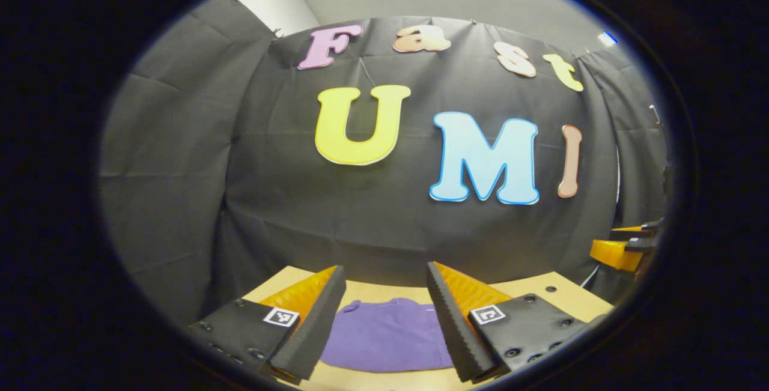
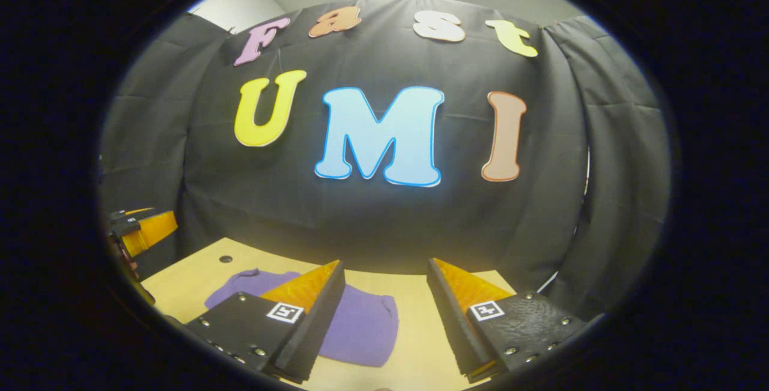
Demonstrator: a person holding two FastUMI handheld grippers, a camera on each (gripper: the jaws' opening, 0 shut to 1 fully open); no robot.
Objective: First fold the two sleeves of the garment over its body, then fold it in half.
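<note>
garment (image 1: 384, 337) flat on table (image 2: 420, 343); left gripper (image 1: 384, 325) & right gripper (image 2: 384, 325) raised above it, both jaws wide, holding nothing

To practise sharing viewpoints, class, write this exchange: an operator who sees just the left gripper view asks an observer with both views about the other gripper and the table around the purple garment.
Operator: Is the right gripper open?
Observer: Yes. In the right gripper view, the right gripper has its jaws wide apart and holds nothing.
Operator: What lies between its jaws?
Observer: Mostly bare table. The purple garment lies off to the left, partly hidden by the gripper.
Operator: Anything else on that tabletop?
Observer: A small dark hole in the surface, beyond the garment's far left corner.
</note>
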